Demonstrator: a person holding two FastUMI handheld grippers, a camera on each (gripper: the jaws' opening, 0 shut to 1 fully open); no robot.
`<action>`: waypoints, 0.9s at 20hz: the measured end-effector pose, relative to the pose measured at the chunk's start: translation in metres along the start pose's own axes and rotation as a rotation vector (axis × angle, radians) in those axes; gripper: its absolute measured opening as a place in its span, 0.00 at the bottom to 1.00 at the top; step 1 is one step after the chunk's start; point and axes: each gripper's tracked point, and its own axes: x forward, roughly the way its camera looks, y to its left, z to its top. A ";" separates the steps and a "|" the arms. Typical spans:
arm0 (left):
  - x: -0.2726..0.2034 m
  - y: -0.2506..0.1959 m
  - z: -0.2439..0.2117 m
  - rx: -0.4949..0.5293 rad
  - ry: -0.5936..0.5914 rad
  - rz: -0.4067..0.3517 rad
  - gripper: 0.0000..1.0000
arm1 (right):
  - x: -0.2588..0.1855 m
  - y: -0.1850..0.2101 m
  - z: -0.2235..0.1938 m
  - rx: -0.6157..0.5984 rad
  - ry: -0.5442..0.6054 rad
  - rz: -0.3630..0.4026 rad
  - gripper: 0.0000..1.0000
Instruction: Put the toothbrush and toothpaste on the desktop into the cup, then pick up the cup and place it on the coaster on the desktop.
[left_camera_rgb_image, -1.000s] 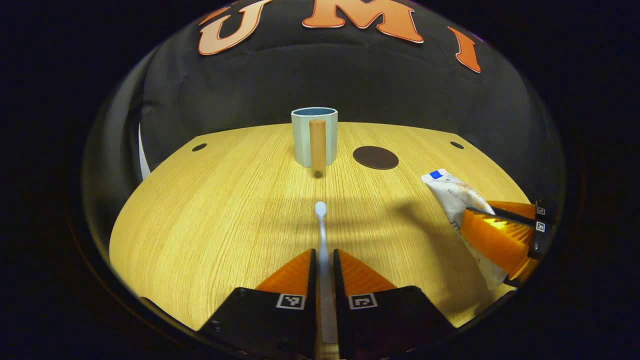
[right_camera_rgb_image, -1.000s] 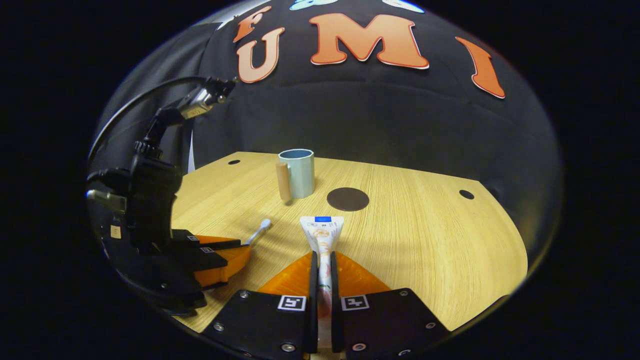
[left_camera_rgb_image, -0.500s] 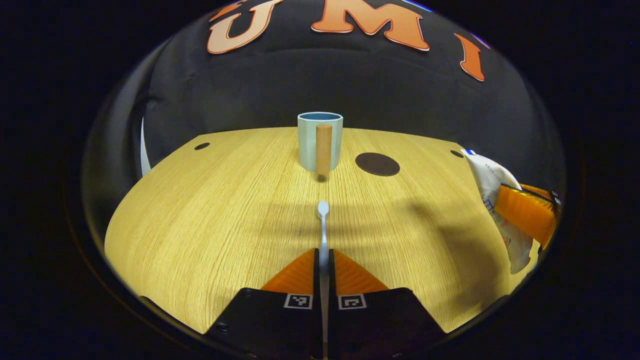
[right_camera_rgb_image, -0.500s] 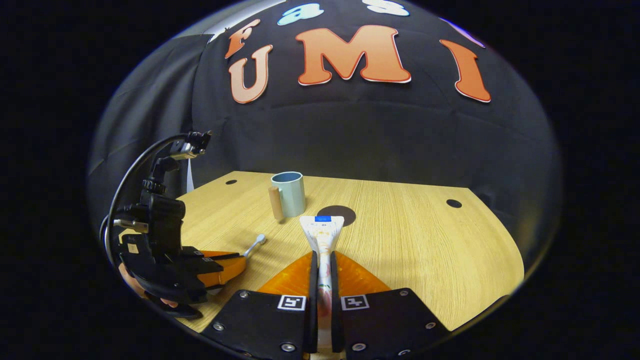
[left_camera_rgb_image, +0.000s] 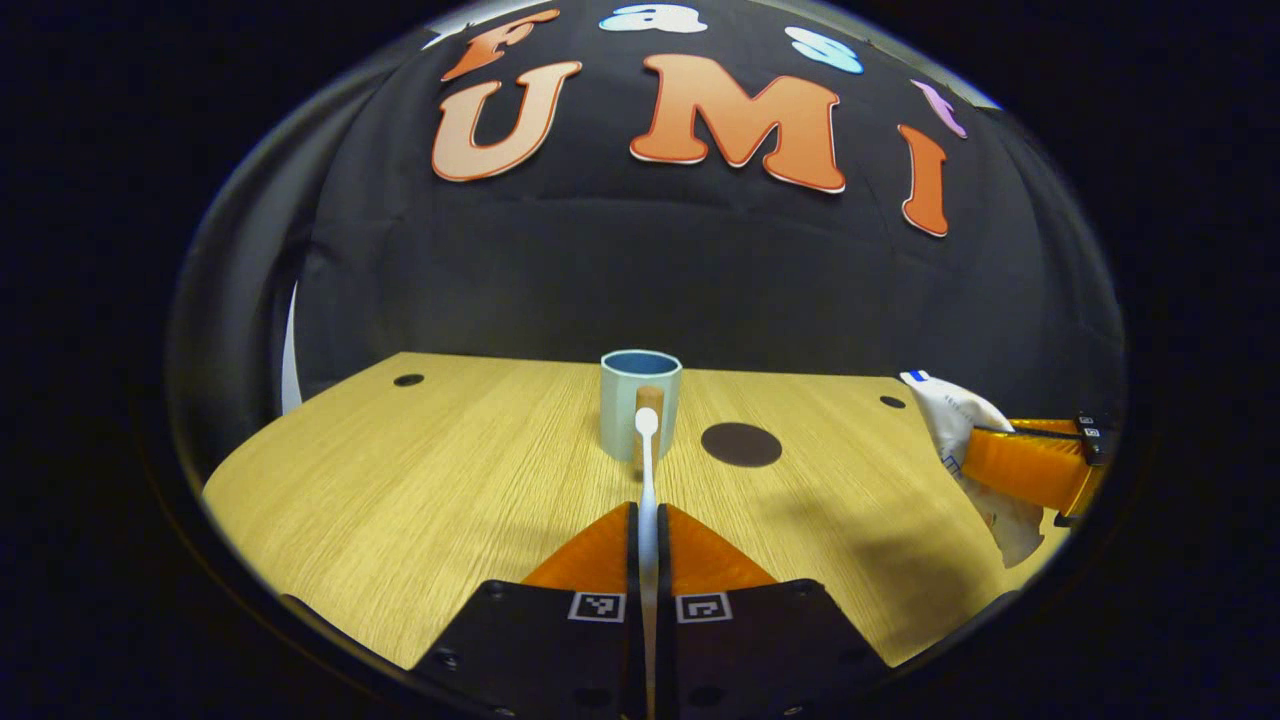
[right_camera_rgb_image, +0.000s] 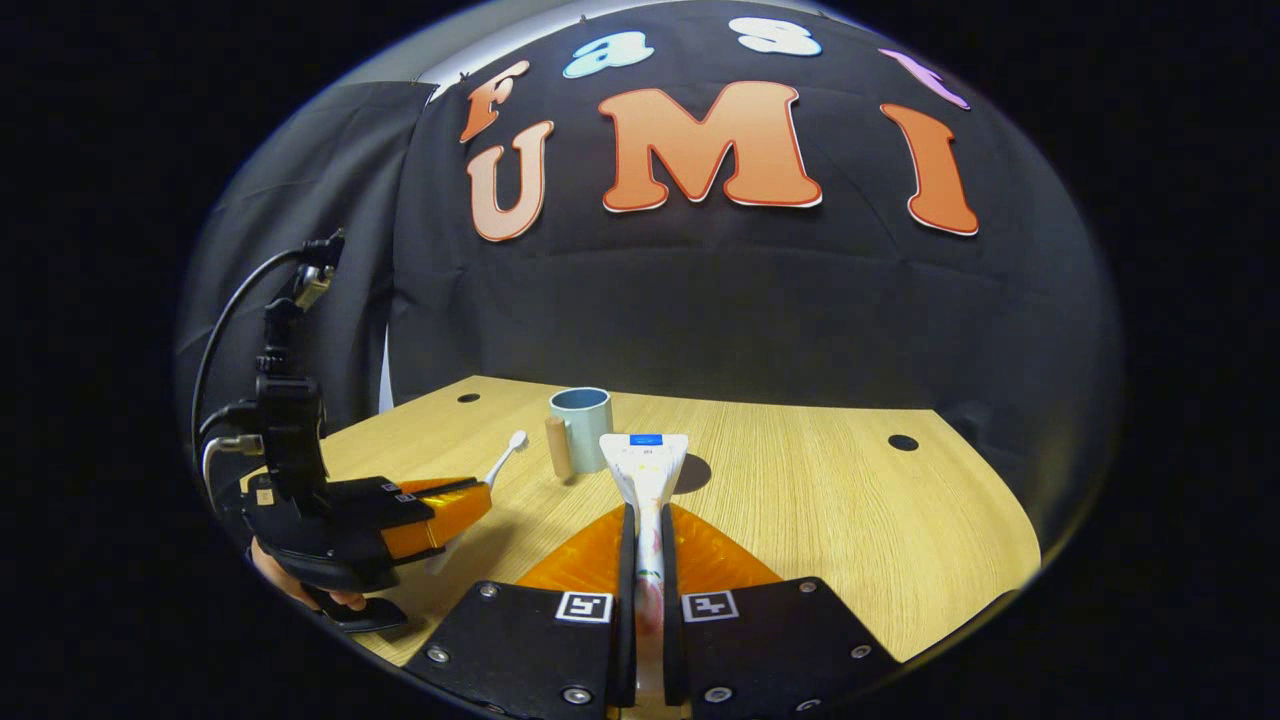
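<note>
The left gripper pinches the toothbrush between both fingers, its white head raised clear of the desk and pointing toward the pale blue cup. The right gripper is pressed together on the toothpaste, held above the desk. The cup stands upright near the far edge, the dark round coaster just beside it.
</note>
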 end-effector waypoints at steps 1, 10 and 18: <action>-0.001 -0.001 0.009 0.001 -0.024 -0.004 0.04 | 0.000 0.000 0.003 0.004 -0.004 0.004 0.11; 0.038 0.005 0.096 -0.037 -0.185 -0.031 0.04 | 0.013 -0.012 0.023 -0.018 -0.033 -0.002 0.11; 0.095 0.007 0.153 -0.054 -0.266 -0.066 0.04 | 0.033 -0.029 0.038 -0.014 -0.048 -0.037 0.11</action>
